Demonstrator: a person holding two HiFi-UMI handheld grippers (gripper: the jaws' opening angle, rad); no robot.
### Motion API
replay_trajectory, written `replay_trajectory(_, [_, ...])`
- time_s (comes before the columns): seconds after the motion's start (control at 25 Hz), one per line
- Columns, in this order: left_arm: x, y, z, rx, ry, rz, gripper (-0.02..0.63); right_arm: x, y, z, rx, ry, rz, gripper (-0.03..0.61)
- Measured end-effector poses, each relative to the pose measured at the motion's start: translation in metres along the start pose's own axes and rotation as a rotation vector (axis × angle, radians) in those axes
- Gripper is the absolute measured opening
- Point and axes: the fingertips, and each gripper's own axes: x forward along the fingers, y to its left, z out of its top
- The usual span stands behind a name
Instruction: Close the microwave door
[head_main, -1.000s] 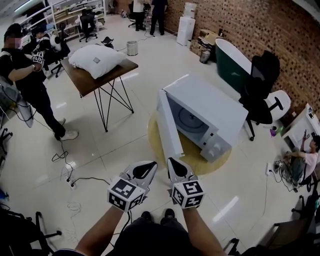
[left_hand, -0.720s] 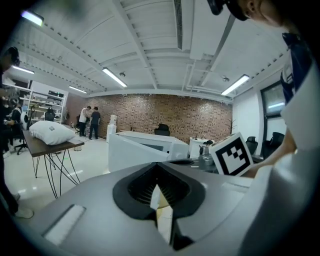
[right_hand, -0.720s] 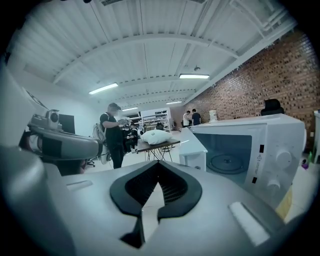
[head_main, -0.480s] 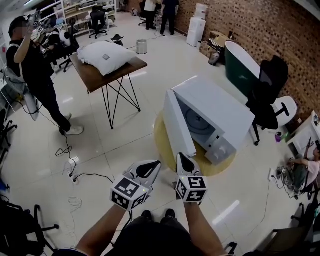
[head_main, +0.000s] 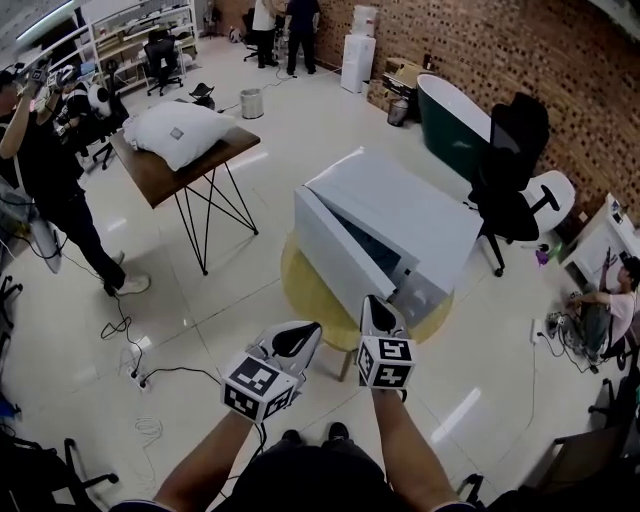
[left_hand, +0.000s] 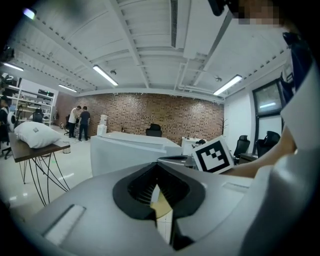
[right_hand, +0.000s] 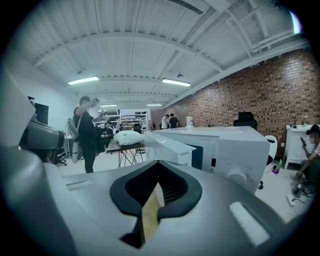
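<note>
**A:** Where does the microwave (head_main: 400, 215) sit?

**B:** On the round bench (head_main: 300, 295), right in front of the person. Its door (head_main: 335, 250) is nearly home but not latched, and a dark sliver shows along the top edge.

**A:** And the tools?

**B:** The right tool (head_main: 375, 308) is at the near end of the door, by the control panel, touching it or just short of it. The left tool (head_main: 300, 335) hangs back beside it, clear of the door. Both are pinched together with nothing between the jaws.

**A:** What could go wrong?

**B:** The microwave looks big for that bench. I'd guess a hard shove would skid the whole box rather than click the latch. A narrow closed tip on a smooth door could also slip off sideways, and a soft push may leave the door resting ajar.

**A:** Do the views differ?

**B:** The right gripper view catches the door (right_hand: 167, 142) edge-on, standing off the body with a dark strip behind it. The left gripper view shows only a flat white face (left_hand: 125, 152) with no gap, plus the right tool's marker cube (left_hand: 213, 155). Only the head view shows both tools together
</note>
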Motion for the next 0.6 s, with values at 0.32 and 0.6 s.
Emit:
replay_trajectory(0.32, [0.021, -0.006, 0.001, -0.001, 0.01, -0.026, 0.009, 0.02, -0.049, 0.003, 0.024, -0.003, -0.087, 0.002])
replay_trajectory(0.6, [0.026, -0.001, 0.002, -0.004, 0.018, -0.013, 0.009, 0.034, -0.071, 0.008, 0.004, 0.003, -0.108, 0.002])
